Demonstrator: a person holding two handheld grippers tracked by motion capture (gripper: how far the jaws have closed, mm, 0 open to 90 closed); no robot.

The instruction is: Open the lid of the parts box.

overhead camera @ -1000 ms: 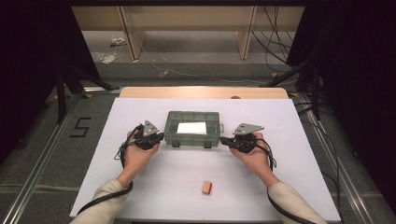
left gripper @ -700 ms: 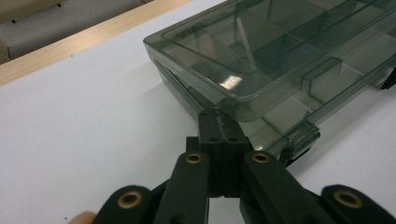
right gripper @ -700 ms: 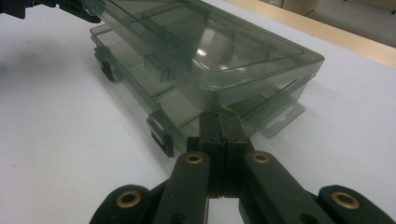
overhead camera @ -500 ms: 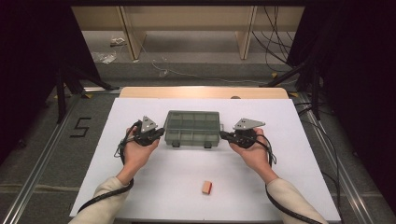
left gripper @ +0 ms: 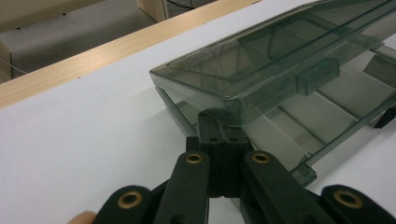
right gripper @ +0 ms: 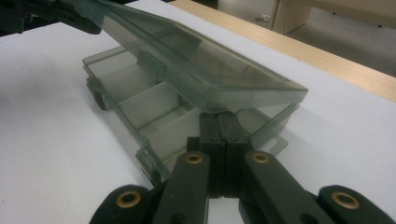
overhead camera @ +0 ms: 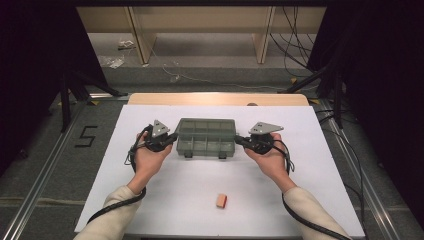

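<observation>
A smoky clear compartment box (overhead camera: 206, 135) lies at the middle of the white table (overhead camera: 300, 200). Its lid (left gripper: 261, 60) is raised a little off the divided base (left gripper: 289, 126). My left gripper (overhead camera: 175, 136) is at the box's left end, shut, with its joined tips (left gripper: 215, 122) tucked under the lid's edge. At the box's right end my right gripper (overhead camera: 236, 138) is also shut, and its tips (right gripper: 219, 119) sit beneath the lid (right gripper: 196, 56) above the base (right gripper: 154, 107). Neither gripper has anything between its jaws.
A small orange-tan block (overhead camera: 221, 200) lies on the table toward the near edge. A wooden strip (overhead camera: 215, 98) runs along the far edge of the table. Cables trail from both grippers along the person's forearms.
The bright glare on the lid has gone as the lid tilted up slightly. Both hands have stayed almost in place at the box's ends.
</observation>
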